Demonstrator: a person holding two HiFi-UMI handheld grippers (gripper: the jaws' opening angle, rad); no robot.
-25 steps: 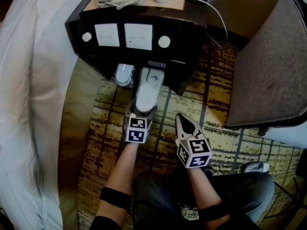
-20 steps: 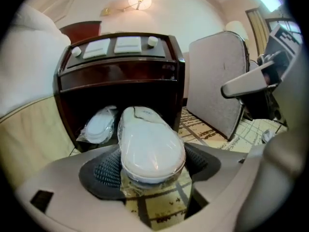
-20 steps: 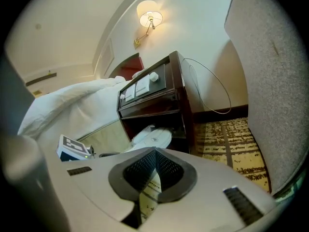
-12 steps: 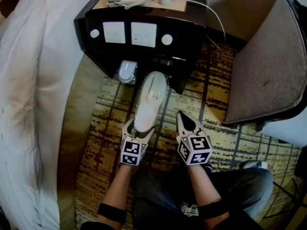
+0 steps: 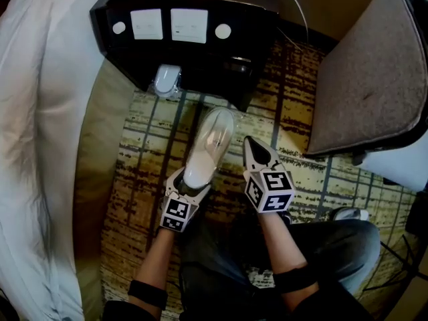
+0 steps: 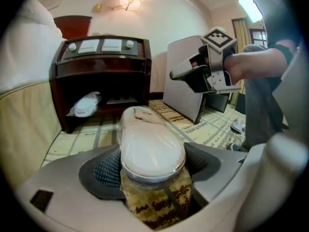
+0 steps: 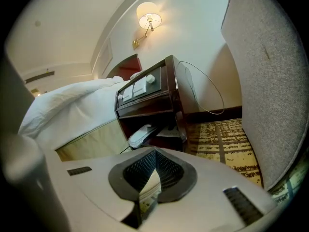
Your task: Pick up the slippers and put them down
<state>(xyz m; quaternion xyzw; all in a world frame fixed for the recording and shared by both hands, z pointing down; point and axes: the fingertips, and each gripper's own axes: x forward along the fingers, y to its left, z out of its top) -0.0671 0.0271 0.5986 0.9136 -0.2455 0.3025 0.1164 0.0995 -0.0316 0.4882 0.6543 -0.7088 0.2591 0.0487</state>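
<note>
A white slipper pack (image 5: 208, 142) wrapped in clear plastic hangs over the patterned carpet, and my left gripper (image 5: 190, 181) is shut on its near end. In the left gripper view the pack (image 6: 150, 146) sits pinched between both dark pads of that gripper (image 6: 152, 170). A second wrapped slipper pack (image 5: 166, 80) lies on the low shelf of the dark nightstand (image 5: 200, 55), also seen as the pack (image 6: 86, 104) and the pack (image 7: 142, 135). My right gripper (image 5: 253, 151) hovers just right of the held pack, shut and empty, its pads (image 7: 161, 175) pressed together.
A bed (image 5: 40, 112) with white bedding runs down the left. A grey upholstered armchair (image 5: 361, 79) stands at the right. A white object (image 5: 349, 214) lies on the carpet by the person's right knee. A cable (image 7: 207, 88) trails behind the nightstand.
My left gripper has drawn the slipper pack back out of the nightstand's shelf and toward the person, over the carpet. The right gripper has stayed where it was.
</note>
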